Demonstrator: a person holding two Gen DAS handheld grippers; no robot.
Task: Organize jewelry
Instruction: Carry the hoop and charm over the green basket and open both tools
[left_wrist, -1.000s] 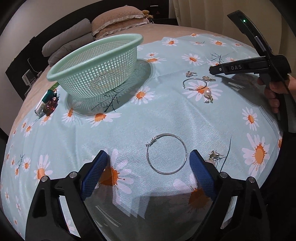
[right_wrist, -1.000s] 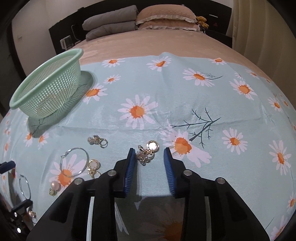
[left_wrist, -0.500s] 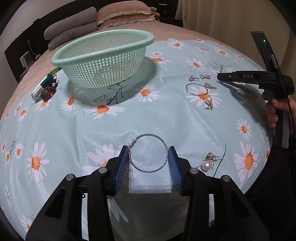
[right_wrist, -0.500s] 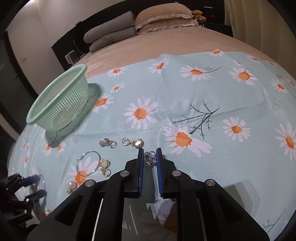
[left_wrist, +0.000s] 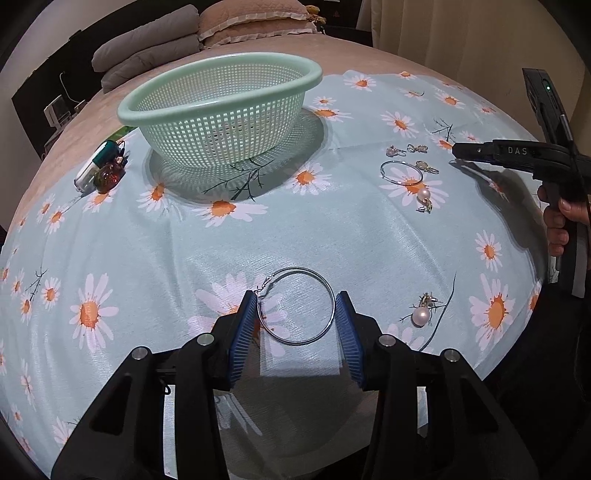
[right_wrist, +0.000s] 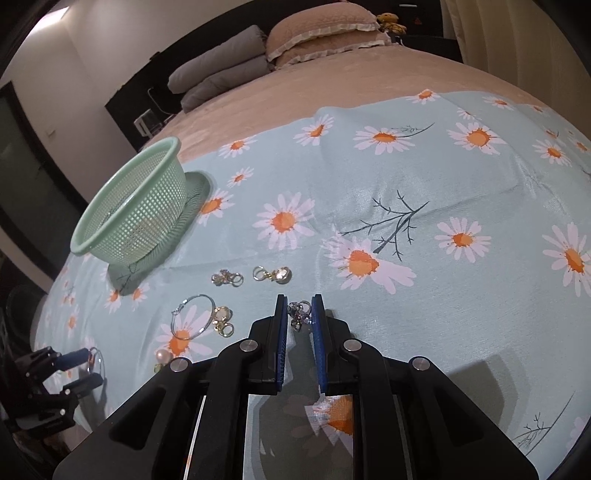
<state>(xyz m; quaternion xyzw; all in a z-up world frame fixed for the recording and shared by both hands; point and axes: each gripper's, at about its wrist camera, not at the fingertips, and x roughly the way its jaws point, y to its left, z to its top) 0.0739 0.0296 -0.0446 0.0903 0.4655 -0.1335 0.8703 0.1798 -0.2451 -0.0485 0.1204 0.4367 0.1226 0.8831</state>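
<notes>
Both grippers have closed in over the last second. The left gripper (left_wrist: 295, 317), whose fingers stood wide apart on either side of the hoop (left_wrist: 297, 305), now has them drawn in until they touch the ring's two sides; the hoop looks raised a little off the daisy cloth (left_wrist: 166, 251), so I judge it gripped. The right gripper (right_wrist: 299, 317) has likewise narrowed from a loose straddle to a clamp on a small crystal earring (right_wrist: 300, 312), which sits between the blue pads clear of the cloth. That leaves each hand with one piece secured and ready to carry to the green basket (left_wrist: 221, 110), which stands at the far left of the cloth and seems to hold little or nothing. Loose pieces remain: a second hoop (right_wrist: 194, 317), gold earrings (right_wrist: 223, 321), two charm earrings (right_wrist: 271, 274), and pearl drops (left_wrist: 421, 315).
</notes>
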